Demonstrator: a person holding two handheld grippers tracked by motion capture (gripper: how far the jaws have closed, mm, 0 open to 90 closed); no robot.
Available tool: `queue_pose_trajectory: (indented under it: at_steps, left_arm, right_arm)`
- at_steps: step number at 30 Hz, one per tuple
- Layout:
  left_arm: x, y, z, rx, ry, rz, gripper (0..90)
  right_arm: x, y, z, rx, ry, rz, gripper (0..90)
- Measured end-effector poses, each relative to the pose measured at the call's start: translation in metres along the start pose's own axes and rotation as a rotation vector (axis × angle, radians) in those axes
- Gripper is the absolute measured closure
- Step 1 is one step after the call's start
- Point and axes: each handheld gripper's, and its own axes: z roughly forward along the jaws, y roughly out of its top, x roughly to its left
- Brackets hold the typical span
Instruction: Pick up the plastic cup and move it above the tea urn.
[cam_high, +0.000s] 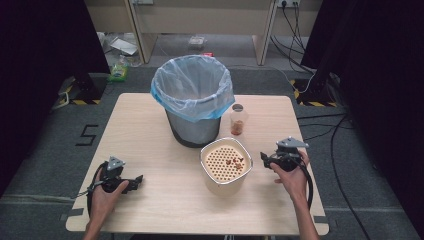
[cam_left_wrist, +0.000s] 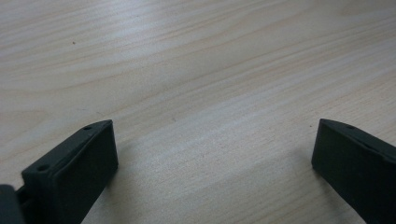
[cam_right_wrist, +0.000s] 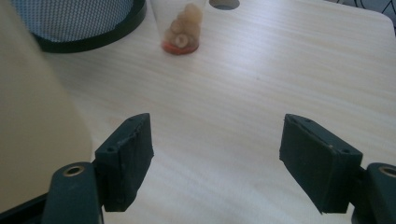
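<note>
Right gripper (cam_high: 264, 160): held in the person's right hand (cam_high: 291, 176), just to the right of the cream container, pointing at its side; jaws spread wide with nothing between them, bare tabletop showing in the gap in the right gripper view (cam_right_wrist: 215, 156).
Left gripper (cam_high: 137, 179): in the left hand (cam_high: 103, 192), well to the left of the cream container, low over the table; jaws likewise wide apart and empty, plain wood grain between them in the left gripper view (cam_left_wrist: 215, 154).
Cream container (cam_high: 226, 166): a rounded-square tub with a perforated insert on top, standing near the front middle of the table; its pale side wall rises at the left edge of the right gripper view (cam_right_wrist: 32, 116).
Food scraps (cam_high: 236, 161): a few brownish bits lying on the perforated insert, toward the right part of the cream container's top.
Clear cup (cam_high: 237, 120): upright just behind the cream container and a little to its right; it holds pale rings and orange-red pieces, seen closer in the right gripper view (cam_right_wrist: 183, 28).
Waste bin (cam_high: 193, 100): grey, lined with a light blue plastic bag folded over its rim, directly behind the cream container and just left of the clear cup.
Table (cam_high: 145, 135): light wood, carrying all of it, the cream container toward its front edge.
</note>
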Motion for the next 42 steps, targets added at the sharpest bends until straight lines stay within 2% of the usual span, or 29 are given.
queue_pose_trajectory:
  at_steps: [1, 2, 6, 7, 9, 19, 26, 33, 35, 42]
  left_arm:
    - [0.0, 0.0, 0.0, 0.0, 0.0, 0.0, 0.0]
    - [0.0, 0.0, 0.0, 0.0, 0.0, 0.0, 0.0]
    - [0.0, 0.0, 0.0, 0.0, 0.0, 0.0, 0.0]
    - [0.0, 0.0, 0.0, 0.0, 0.0, 0.0, 0.0]
    - [0.0, 0.0, 0.0, 0.0, 0.0, 0.0, 0.0]
    - [0.0, 0.0, 0.0, 0.0, 0.0, 0.0, 0.0]
    - [0.0, 0.0, 0.0, 0.0, 0.0, 0.0, 0.0]
    - [0.0, 0.0, 0.0, 0.0, 0.0, 0.0, 0.0]
    - [0.0, 0.0, 0.0, 0.0, 0.0, 0.0, 0.0]
    - [0.0, 0.0, 0.0, 0.0, 0.0, 0.0, 0.0]
  right_arm:
    - [0.0, 0.0, 0.0, 0.0, 0.0, 0.0, 26.5]
    - [-0.002, 0.01, 0.008, 0.006, -0.008, 0.001, 28.2]
    - [-0.005, 0.024, 0.019, -0.004, -0.012, 0.013, 30.0]
    - [-0.008, 0.034, 0.026, -0.021, -0.002, 0.024, 30.1]
    - [-0.01, 0.043, 0.03, -0.032, 0.012, 0.051, 30.1]
    - [-0.014, 0.077, 0.049, -0.037, -0.017, 0.065, 32.8]
    - [-0.011, 0.096, 0.063, -0.022, -0.028, 0.034, 36.7]
    - [-0.007, 0.112, 0.071, -0.024, -0.009, 0.033, 40.4]
    - [-0.003, 0.117, 0.078, -0.003, -0.01, 0.015, 42.7]
    - [0.002, 0.123, 0.099, 0.045, -0.017, 0.001, 46.5]
